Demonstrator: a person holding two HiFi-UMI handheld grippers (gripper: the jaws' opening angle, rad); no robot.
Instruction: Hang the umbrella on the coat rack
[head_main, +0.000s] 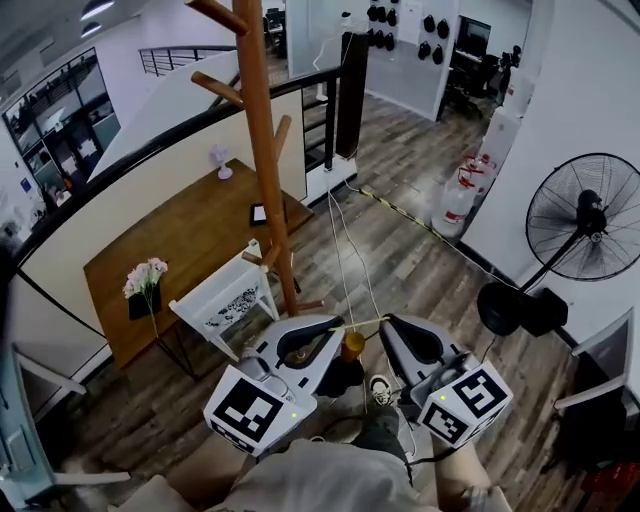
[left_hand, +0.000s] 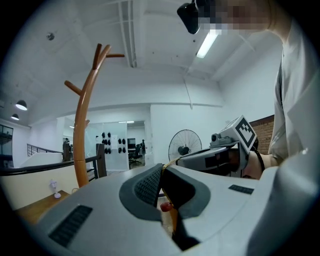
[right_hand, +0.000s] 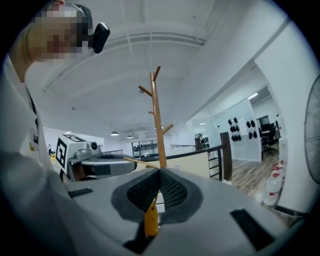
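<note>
The wooden coat rack (head_main: 265, 150) stands just ahead, with pegs up its pole; it also shows as the same rack (left_hand: 82, 130) in the left gripper view and the rack (right_hand: 157, 125) in the right one. The umbrella's thin yellow loop cord (head_main: 362, 322) is stretched between both grippers. My left gripper (head_main: 338, 325) is shut on one end, my right gripper (head_main: 385, 321) on the other. The umbrella's yellow handle (head_main: 353, 345) hangs below the cord, between the grippers. Below the shut left gripper (left_hand: 161, 167) shows the handle (left_hand: 172, 215); below the shut right gripper (right_hand: 159, 170) hangs the handle (right_hand: 151, 220).
A white chair (head_main: 225, 295) stands at the rack's foot, beside a wooden table (head_main: 180, 240) with flowers (head_main: 145, 280). A black standing fan (head_main: 585, 215) is at the right. Fire extinguishers (head_main: 455, 205) sit by the far wall. A black railing (head_main: 330, 110) runs behind the rack.
</note>
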